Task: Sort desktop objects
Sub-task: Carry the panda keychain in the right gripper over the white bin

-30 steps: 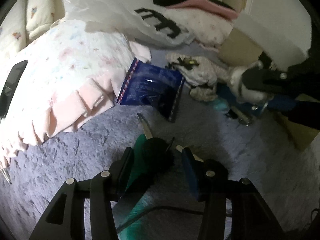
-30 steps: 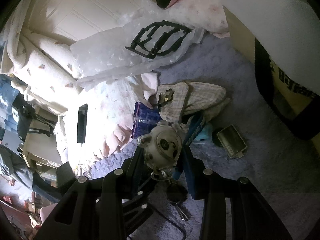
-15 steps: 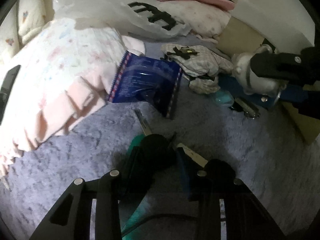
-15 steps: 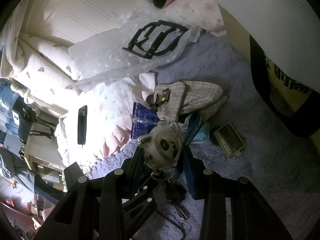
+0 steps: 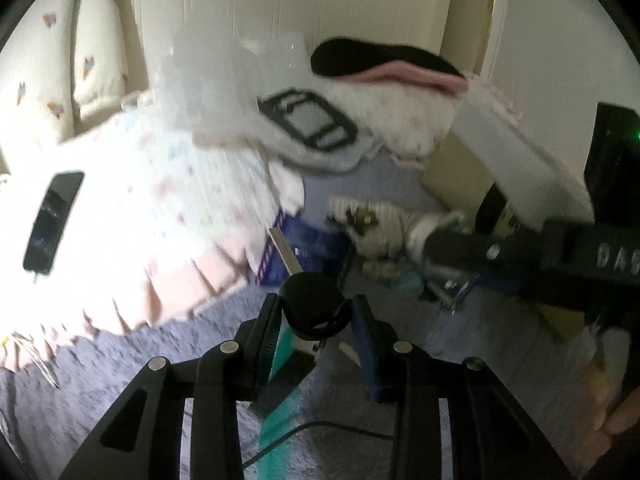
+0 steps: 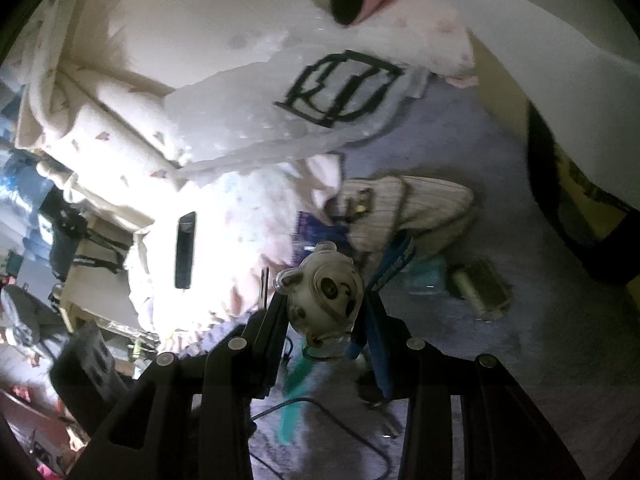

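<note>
One left claw (image 5: 316, 316), pinching one tool with a round black head (image 5: 314, 306), a flat metal blade (image 5: 286, 254) standing up past it and a teal handle (image 5: 280, 436) trailing below, held clear above the lilac carpet (image 5: 132, 364). One right claw (image 6: 326, 312), clamped on one pale translucent panda-faced keyring charm (image 6: 324, 294) with a blue strap (image 6: 394, 264) rising beside it; the same charm and claw show at the right of the left view, blurred. Lying on the carpet: one dark blue foil packet (image 5: 312, 252) with a striped edge, one checked cloth pouch (image 6: 404, 208) bearing a small dark clasp, one small teal item (image 6: 428, 276) of unclear kind, one dark flat case (image 6: 482, 288). On the pink-frilled white quilt (image 5: 160, 216): one black phone (image 5: 54, 222). Behind it: one clear plastic bag (image 6: 280, 120) printed with a black outline emblem, one black-and-pink slipper (image 5: 384, 64) on a white cushion. One thin black cable (image 6: 340, 428) runs across the carpet below the claws.
</note>
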{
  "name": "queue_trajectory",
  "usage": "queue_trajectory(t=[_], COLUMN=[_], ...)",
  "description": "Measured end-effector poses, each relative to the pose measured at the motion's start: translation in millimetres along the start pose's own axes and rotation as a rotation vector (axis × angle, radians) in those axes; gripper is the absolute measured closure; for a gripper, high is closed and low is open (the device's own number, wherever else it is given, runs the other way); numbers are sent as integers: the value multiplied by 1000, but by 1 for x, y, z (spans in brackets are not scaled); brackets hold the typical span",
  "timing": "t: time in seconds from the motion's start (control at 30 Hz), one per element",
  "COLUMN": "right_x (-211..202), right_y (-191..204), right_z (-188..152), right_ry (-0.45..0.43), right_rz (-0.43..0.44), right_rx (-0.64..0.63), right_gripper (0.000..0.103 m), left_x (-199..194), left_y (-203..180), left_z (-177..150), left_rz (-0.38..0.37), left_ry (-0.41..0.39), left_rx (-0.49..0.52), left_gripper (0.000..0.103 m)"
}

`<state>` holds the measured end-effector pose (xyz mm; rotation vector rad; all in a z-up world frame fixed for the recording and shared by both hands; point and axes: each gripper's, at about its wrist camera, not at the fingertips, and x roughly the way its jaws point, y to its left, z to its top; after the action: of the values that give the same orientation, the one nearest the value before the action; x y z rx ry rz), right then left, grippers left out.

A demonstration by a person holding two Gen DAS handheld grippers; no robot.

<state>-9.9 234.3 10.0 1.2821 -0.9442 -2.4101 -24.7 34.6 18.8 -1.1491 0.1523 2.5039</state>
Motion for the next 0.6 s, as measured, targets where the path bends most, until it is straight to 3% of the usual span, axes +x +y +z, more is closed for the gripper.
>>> queue_trajectory(t=[0.27, 0.6], right_x=[-29, -101], right_y=[19, 13], right_z=[11, 48], right_ry=[-71, -263], right_rz=[89, 121], right_rx=[-21, -11], right_gripper=[65, 65], left_x=[-42, -80], left_y=[-17, -64], left_z=[36, 96], left_rz=[23, -49], left_ry=[-87, -172], left_rx=[49, 114], left_gripper=[70, 70])
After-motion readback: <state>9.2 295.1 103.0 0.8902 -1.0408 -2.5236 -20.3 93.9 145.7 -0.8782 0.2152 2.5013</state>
